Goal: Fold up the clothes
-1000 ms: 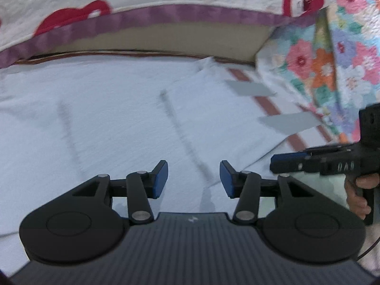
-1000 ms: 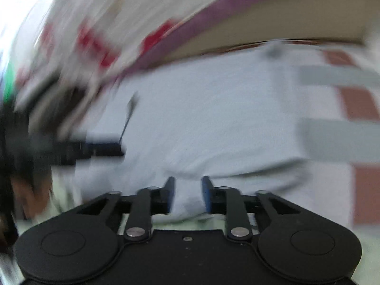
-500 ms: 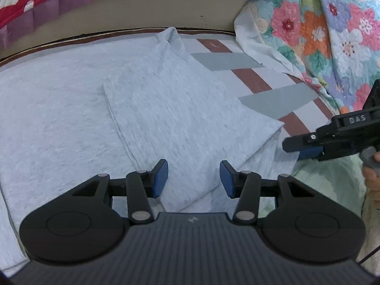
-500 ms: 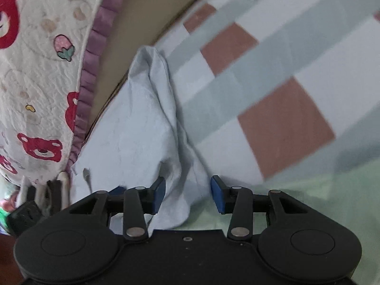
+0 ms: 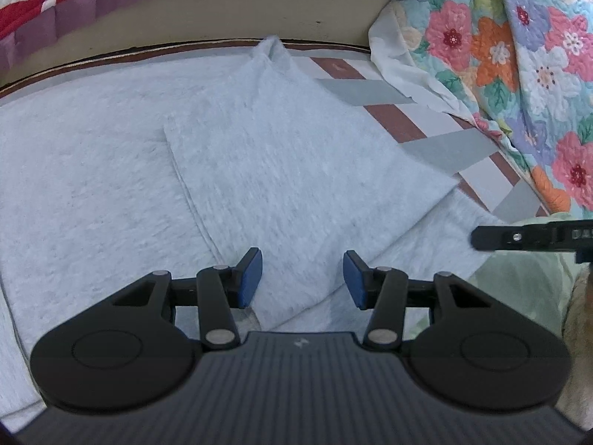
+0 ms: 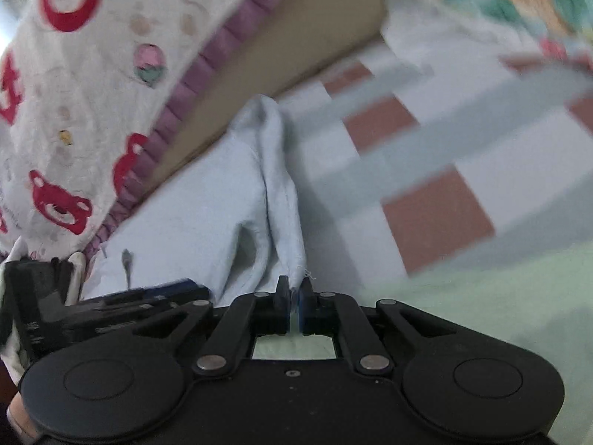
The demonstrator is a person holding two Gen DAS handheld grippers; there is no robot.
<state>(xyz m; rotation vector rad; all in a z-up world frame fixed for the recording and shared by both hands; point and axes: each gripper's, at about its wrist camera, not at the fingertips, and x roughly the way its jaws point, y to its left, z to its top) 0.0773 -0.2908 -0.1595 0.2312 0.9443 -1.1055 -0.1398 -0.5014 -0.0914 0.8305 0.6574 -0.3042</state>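
Fingers of the right gripper (image 6: 294, 294) pinch the near corner of the pale blue garment (image 5: 281, 155) lying part-folded on the checked bedsheet (image 5: 437, 148), likely to carry the next fold, while the left gripper (image 5: 302, 278) hovers spread over its near edge, gripping nothing.

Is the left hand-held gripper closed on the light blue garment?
No, the left hand-held gripper stands open above the light blue garment, its pads apart.
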